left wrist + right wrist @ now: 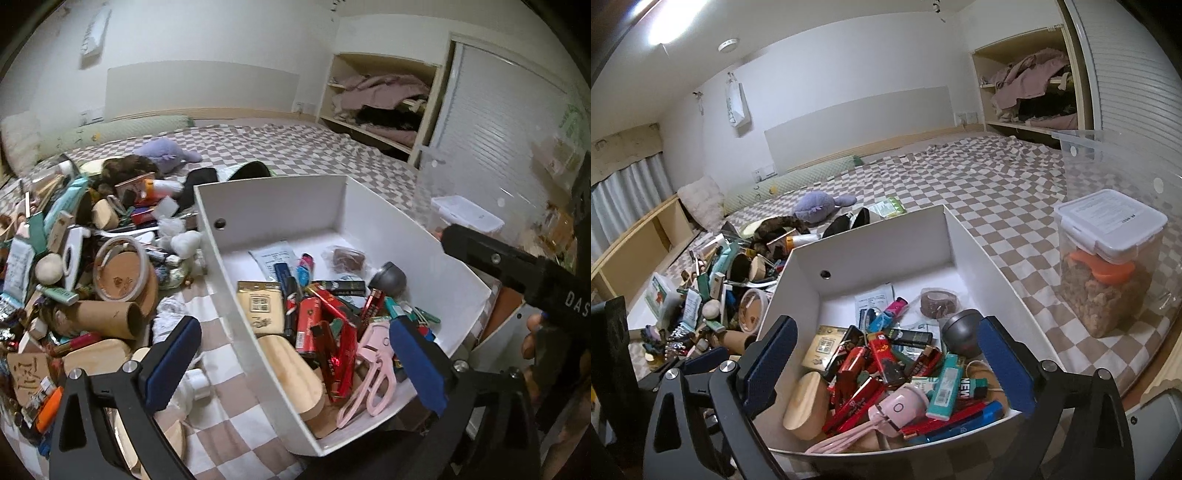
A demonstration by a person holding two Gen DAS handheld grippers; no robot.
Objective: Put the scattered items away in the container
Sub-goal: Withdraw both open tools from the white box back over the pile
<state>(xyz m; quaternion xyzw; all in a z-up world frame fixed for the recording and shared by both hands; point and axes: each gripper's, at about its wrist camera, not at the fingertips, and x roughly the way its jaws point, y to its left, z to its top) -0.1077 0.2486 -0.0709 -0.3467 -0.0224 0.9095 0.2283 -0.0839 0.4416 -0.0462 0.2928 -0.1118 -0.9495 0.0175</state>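
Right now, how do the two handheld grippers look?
Both grippers, left and right, have black angular frames, silver screws and blue textured pads on their fingers. The right gripper's black body bears white letters, "DAS".

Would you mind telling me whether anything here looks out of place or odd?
Yes: a large heap of small items still sprawls over the checked bedcover left of the white box, with a cardboard tube lying on its side. Nothing looks spilled or broken.
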